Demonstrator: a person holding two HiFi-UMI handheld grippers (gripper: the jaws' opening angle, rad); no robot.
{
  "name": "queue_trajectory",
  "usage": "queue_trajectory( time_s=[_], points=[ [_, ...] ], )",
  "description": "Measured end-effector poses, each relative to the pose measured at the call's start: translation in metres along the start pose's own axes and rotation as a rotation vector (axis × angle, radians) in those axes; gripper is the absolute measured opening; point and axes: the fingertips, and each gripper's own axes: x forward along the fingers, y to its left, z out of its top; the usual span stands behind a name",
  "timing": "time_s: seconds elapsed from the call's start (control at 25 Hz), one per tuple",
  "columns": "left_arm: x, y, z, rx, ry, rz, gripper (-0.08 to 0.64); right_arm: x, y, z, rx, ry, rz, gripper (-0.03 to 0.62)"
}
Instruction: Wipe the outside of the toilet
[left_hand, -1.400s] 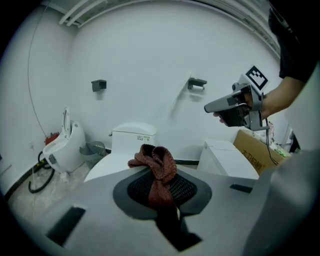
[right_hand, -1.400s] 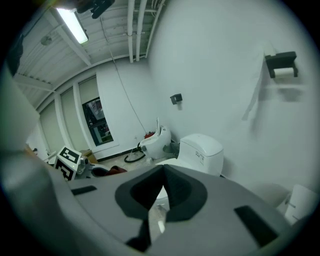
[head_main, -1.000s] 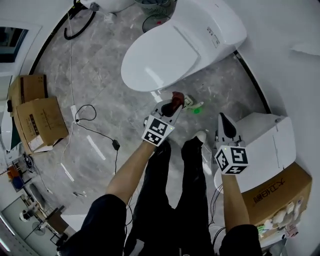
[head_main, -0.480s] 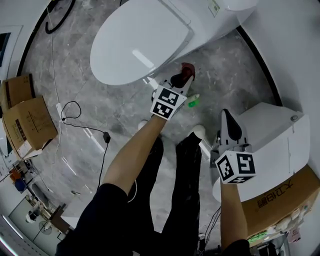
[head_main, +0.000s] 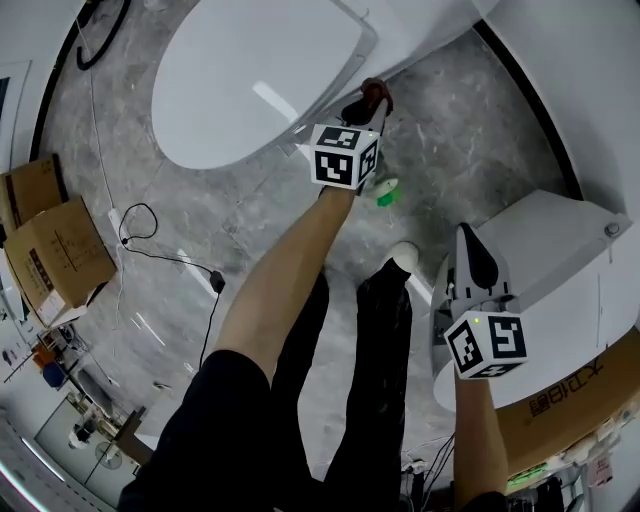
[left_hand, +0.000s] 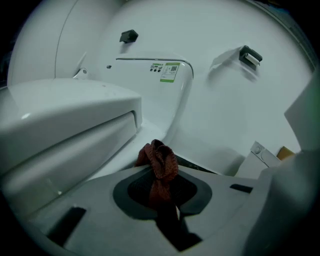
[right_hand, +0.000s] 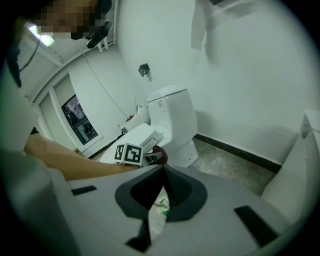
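1. Looming larger in the head view than a second ago, the white ceramic toilet with its lid shut (head_main: 250, 80) is now crowding the top of that view. One toilet is showing, and its outer flank is filling the left gripper view (left_hand: 75, 125).
2. Sitting at the person's right is one white box-shaped unit (head_main: 560, 255), which is not moving.
3. Three brown cardboard boxes are lying about: two on the floor at the left (head_main: 55, 250) (head_main: 30, 180), and one under the white unit (head_main: 590, 385).
4. Two grippers are working.
   - The left gripper (head_main: 368, 105) has been travelling from the floor in front of the bowl up to the toilet's side below the seat. Its jaws are clamping tight on the cloth (left_hand: 162, 182). By my judgement, the approach is ending and the wiping stroke is about to begin.
   - The right gripper (head_main: 465, 245) is staying low beside the white unit. Its jaws are pressing together at the tips and holding nothing (right_hand: 162, 170).
5. One dark red crumpled cloth (left_hand: 159, 160) is sticking out of the left jaws, right at the bowl's outer wall. Whether it is touching yet, I cannot tell.
6. One small green thing (head_main: 385, 192) is lying on the grey marbled floor near the left forearm, too small to identify.
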Motion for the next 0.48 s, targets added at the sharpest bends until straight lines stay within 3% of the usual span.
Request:
queue_trajectory(
  time_s=[0.36, 0.48],
  points=[
    [-0.016, 0.030, -0.007, -0.139, -0.078, 0.124, 0.054, 0.002, -0.002, -0.021, -0.002, 0.044, 0.003, 0.002],
    [-0.024, 0.034, -0.011, -0.144, -0.089, 0.146, 0.054, 0.005, 0.002, -0.022, -0.003, 0.044, 0.010, 0.002]
  ],
)
